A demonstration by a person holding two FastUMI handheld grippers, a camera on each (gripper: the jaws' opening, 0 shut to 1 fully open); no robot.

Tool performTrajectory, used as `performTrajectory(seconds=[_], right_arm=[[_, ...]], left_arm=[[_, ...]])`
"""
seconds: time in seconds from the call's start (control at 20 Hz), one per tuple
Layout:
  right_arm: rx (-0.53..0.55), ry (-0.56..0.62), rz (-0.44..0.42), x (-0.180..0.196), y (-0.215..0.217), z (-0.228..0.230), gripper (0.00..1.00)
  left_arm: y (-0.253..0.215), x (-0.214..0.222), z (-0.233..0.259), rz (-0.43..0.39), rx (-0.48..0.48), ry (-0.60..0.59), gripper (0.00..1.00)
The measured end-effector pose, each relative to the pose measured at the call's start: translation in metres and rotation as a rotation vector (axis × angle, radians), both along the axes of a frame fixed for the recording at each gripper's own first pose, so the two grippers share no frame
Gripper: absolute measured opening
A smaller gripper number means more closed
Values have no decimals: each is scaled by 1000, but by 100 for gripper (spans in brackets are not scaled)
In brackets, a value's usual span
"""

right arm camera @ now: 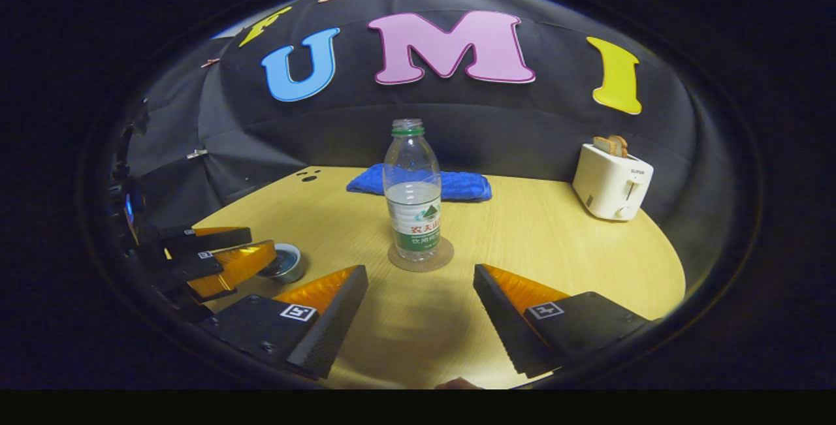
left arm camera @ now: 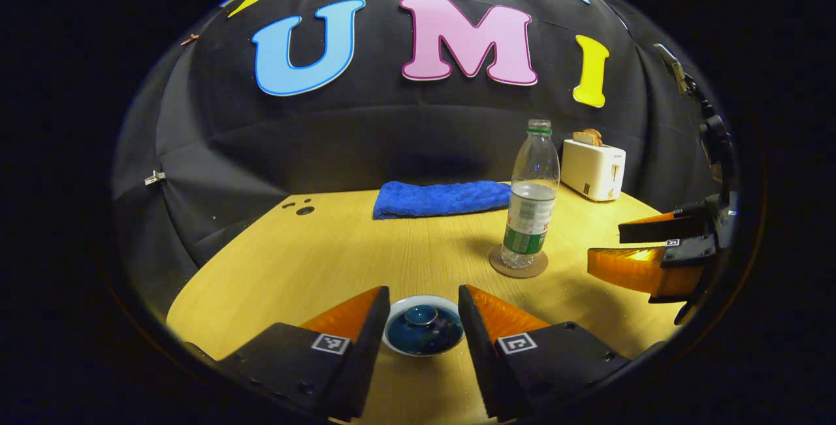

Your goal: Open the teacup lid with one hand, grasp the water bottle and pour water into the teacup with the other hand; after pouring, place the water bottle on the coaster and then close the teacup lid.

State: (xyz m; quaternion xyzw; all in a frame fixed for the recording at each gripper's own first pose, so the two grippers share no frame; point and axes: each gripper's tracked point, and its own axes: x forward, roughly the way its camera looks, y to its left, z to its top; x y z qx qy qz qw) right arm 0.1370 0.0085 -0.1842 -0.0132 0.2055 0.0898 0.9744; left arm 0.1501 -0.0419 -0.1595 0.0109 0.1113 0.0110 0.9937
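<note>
Straddling the lidded teacup at 6 o'clock, the wide-open left hand-held gripper should descend centred and pinch the lid knob squarely.

Clear glossy plastic bottle, matt wood-grain table, fluffy cloth towel, glossy glazed teacup lid

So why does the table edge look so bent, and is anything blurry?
Left gripper view: the fisheye lens bows the table edge, and the bottle leans. Right gripper view: same curving; the bottle is sharp, casting a soft shadow toward the camera.
</note>
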Motion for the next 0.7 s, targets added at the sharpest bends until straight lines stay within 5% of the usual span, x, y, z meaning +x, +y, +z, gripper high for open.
performTrajectory(seconds=[0.25,0.7], right_arm=[[-26,-65,-4,-19,-15,61,100],[14,-258,37,-62,-23,191,100]], left_arm=[[3,-35,77,28,22,-100,96],[-6,-122,205,139,-17,-241,97]])
